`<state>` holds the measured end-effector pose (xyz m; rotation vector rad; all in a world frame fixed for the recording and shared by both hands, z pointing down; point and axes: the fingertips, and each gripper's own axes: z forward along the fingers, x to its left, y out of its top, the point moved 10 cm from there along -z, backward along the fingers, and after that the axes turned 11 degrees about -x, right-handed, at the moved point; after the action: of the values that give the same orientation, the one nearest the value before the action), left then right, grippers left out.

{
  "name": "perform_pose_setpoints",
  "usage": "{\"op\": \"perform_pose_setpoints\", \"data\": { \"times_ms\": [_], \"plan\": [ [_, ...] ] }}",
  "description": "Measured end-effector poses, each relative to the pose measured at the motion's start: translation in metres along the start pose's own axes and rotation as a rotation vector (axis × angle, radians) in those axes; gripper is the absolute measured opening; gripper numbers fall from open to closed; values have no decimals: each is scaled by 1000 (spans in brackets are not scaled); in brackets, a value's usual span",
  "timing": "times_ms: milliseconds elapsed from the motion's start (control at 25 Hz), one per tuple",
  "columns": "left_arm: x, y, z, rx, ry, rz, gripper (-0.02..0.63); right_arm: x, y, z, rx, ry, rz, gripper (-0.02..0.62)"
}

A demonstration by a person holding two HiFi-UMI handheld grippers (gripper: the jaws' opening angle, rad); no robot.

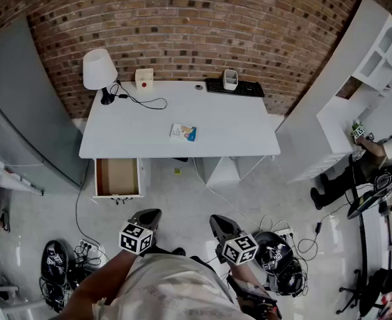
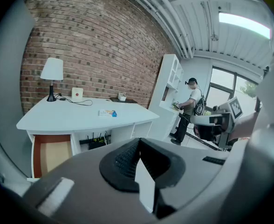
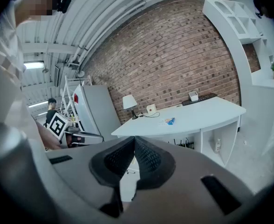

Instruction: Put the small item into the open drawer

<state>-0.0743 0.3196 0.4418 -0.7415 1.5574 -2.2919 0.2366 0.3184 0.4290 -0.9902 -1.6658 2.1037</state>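
Head view: white desk [image 1: 223, 129] is standing against the brick wall [image 1: 183, 19]. The small item [image 1: 183, 133], a flat white-and-blue packet, is lying on the desktop near its middle, well apart from everything else there. The open drawer [image 1: 118, 177] is hanging out under the desk's 7 o'clock corner, showing a bare wooden bottom. The packet is sitting at about 2 o'clock from the drawer, not in it.

The left gripper [image 1: 149, 213] is hovering over the floor in front of the desk, with the drawer at its 11 o'clock. The right gripper [image 1: 217, 220] is hovering beside it at its 3 o'clock, with the packet at roughly 11 o'clock from it. Both are well apart from the desk.

Left gripper view: the left gripper [image 2: 138, 141] is showing its jaws pressed together with nothing between them. The packet [image 2: 107, 112] and the drawer [image 2: 48, 153] are both showing beyond it.

Right gripper view: the right gripper [image 3: 134, 139] is also showing its jaw tips meeting and gripping nothing, and the packet [image 3: 168, 121] is lying far off on the desk.

Desk's back edge: a lamp [image 1: 99, 69] is at 10 o'clock, a small white box [image 1: 143, 78] is next to it, and a keyboard [image 1: 235, 87] with a white cup [image 1: 230, 79] is at 1 o'clock. Another person [image 1: 383, 152] is standing at the white shelf unit [image 1: 356, 79], at 3 o'clock.
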Motion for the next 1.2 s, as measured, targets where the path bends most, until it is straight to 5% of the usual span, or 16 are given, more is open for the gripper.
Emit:
{"op": "perform_pose_setpoints", "data": {
  "times_ms": [1200],
  "plan": [
    [-9,-2,6,118,-55,52,6,-1,-28,4,6,-47,105,6]
  ]
}}
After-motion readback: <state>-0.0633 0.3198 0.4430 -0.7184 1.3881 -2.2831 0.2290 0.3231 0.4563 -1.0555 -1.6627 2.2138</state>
